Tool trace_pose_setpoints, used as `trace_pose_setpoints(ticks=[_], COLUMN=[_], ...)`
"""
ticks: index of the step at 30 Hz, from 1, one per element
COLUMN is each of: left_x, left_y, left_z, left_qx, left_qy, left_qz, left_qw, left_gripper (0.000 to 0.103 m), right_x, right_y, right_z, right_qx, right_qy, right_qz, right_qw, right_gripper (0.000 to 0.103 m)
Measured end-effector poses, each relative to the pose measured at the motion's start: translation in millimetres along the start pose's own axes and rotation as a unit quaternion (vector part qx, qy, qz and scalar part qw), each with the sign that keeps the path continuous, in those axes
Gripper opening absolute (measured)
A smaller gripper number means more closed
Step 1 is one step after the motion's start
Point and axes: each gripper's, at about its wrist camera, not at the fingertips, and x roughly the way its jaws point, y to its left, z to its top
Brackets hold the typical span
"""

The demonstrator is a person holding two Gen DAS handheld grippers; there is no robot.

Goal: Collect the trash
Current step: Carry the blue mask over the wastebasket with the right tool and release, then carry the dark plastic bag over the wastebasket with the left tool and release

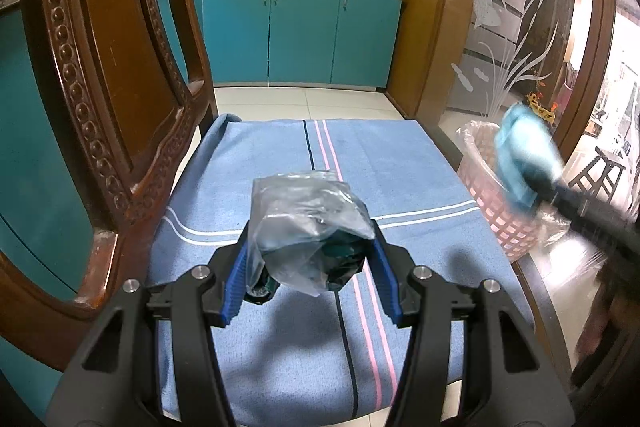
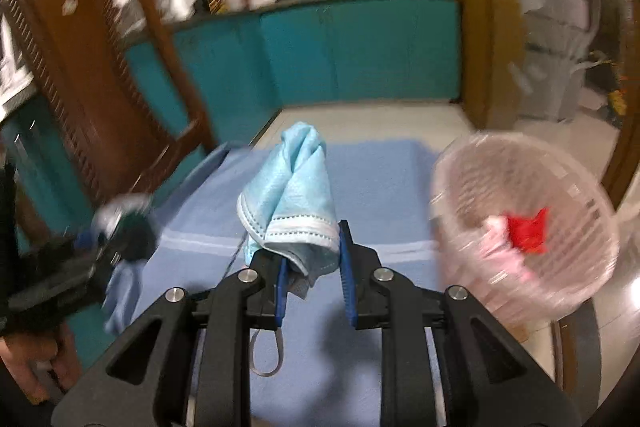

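Both grippers are loaded, and the step in hand is judged to be the transfer of each piece of trash into the basket. The left gripper (image 1: 308, 259) is closed to a middling width on a crumpled clear plastic bag (image 1: 304, 227) with dark contents, held above the blue striped cloth (image 1: 420, 187) that covers the chair seat beside the carved wooden chair back (image 1: 100, 67). The right gripper (image 2: 312, 259) stands narrow, pinching a light blue face mask (image 2: 292, 195); the mask's body rises above the fingers, and an ear loop (image 2: 266, 351) hangs slack below them. The pink lattice basket (image 2: 592, 227), lined with clear film, stands off the right edge of the seat and already contains a red scrap (image 2: 528, 231) and some pale pink material. Carry the mask first, since the right gripper is the nearer to the basket. Bring the fingertips over the middle of the opening, not over the rim, before parting the jaws, so that the loose loop does not catch on the lattice or the film. Part the jaws fully; light fabric may cling to the ribbed pads. Keep the left grip firm while waiting, because the slick bag could slip. Then take the bag across the seat on the same path, clear of the other gripper.
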Motion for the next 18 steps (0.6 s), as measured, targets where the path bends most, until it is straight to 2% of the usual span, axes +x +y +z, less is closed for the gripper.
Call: trace_pose_setpoints(ticks=[4, 8, 10, 11, 12, 14, 16, 17, 18], left_x=[2, 5, 7, 8, 9, 12, 14, 15, 16], left_y=[0, -1, -3, -3, -4, -6, -10, -13, -15], left_z=[-2, -3, -3, -2, -2, -2, -3, -3, -4], left_qx=[0.003, 0.005, 0.006, 0.006, 0.006, 0.008, 0.012, 0.016, 0.019], left_qy=[0.002, 0.007, 0.008, 0.008, 0.009, 0.011, 0.013, 0.014, 0.015], left_qz=[0.000, 0.000, 0.001, 0.002, 0.003, 0.004, 0.004, 0.003, 0.002], left_qw=[1.0000, 1.0000, 1.0000, 0.9999, 0.9999, 0.9999, 0.9998, 0.9998, 0.9997], left_gripper=[0.054, 0.054, 0.054, 0.054, 0.054, 0.054, 0.054, 0.054, 0.054], right_x=[-4, 8, 19, 24, 29, 34, 23, 13, -1], right_y=[-55, -105, -125, -132, -138, -150, -158, -161, -162], right_z=[22, 24, 21, 18, 16, 9, 10, 14, 18], right_qx=[0.040, 0.079, 0.093, 0.096, 0.099, 0.113, 0.139, 0.155, 0.173], right_qy=[-0.039, -0.038, -0.033, -0.030, -0.024, -0.026, -0.028, -0.041, -0.060], right_qz=[-0.070, -0.116, -0.138, -0.144, -0.150, -0.163, -0.161, -0.150, -0.139], right_qw=[0.996, 0.989, 0.986, 0.985, 0.983, 0.980, 0.977, 0.976, 0.973], right_gripper=[0.023, 0.024, 0.028, 0.038, 0.055, 0.070, 0.073, 0.077, 0.088])
